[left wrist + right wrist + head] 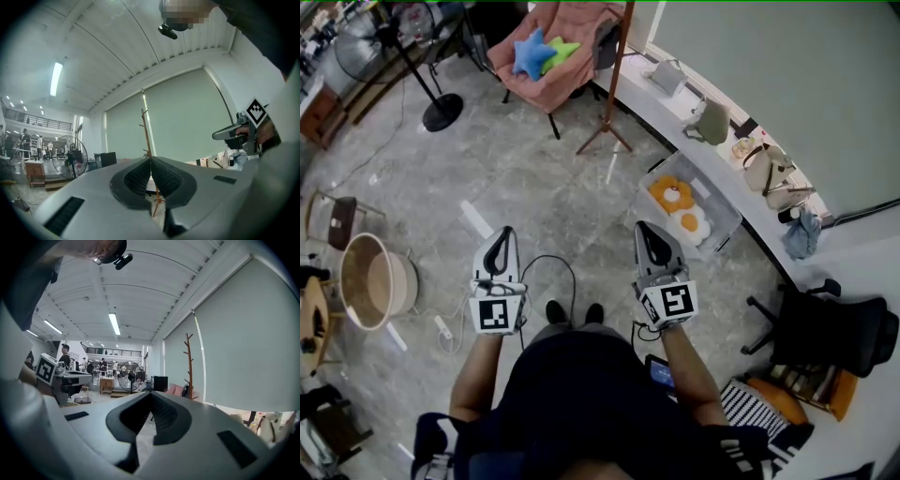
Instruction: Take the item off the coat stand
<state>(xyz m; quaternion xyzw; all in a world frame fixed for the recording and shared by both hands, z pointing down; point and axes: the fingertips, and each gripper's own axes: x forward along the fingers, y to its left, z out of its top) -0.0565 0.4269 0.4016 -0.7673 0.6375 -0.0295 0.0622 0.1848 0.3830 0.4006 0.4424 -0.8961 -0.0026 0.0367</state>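
The left gripper (503,234) is held level with its jaws pressed together on nothing. The coat stand (617,66) is well ahead of its tips, almost in line with them. The upper pegs look bare. A dark shape (606,45) sits just beside the pole, low down on the armchair (558,66) side (probably the item, though I cannot tell whether it hangs from a peg).

The right gripper (644,230) is also level, closed and empty, with the stand far ahead and a little right of its jaws.

The reach looks not yet begun. To do it well, walk close first and spread one pair of jaws before arriving. Pinch the item near its hanging point and lift it up off the peg, not outward, since the slim stand could tip.
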